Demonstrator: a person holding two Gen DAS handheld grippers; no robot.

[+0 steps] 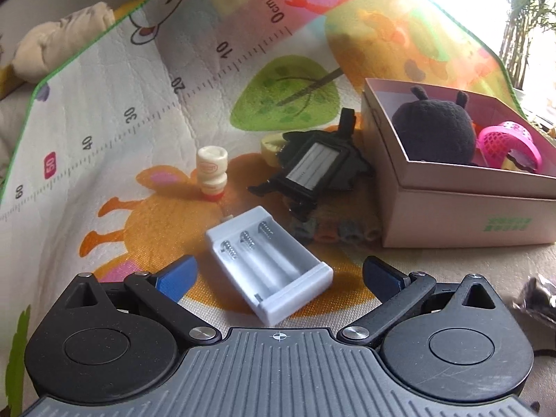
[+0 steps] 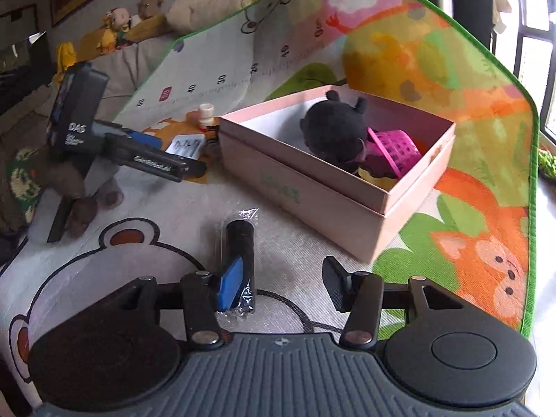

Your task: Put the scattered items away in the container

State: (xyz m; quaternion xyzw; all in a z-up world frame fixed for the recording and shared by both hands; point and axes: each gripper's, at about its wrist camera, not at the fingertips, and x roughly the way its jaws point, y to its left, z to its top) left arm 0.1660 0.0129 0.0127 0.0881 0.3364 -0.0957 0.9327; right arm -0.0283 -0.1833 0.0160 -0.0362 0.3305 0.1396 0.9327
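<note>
Left tongs (image 1: pixel 276 271) gape over a white plastic battery holder (image 1: pixel 269 266) on the cartoon play mat (image 1: pixel 104 104); right tongs (image 2: pixel 283 283) stand open beside a black wrapped cylinder (image 2: pixel 239 243), near the pink cardboard box (image 2: pixel 312 194).

Ahead of my left gripper (image 1: pixel 278 279) the white battery holder (image 1: pixel 269 271) fills the gap between the fingers. Beyond it, centre frame, the black luggage tag (image 1: pixel 314 166) and the small bottle (image 1: pixel 212 173) crowd the mat (image 1: pixel 104 104); the left of the frame lies clear. The pink box (image 2: pixel 312 187) walls off the upper right, its near corner perhaps still free inside.
</note>
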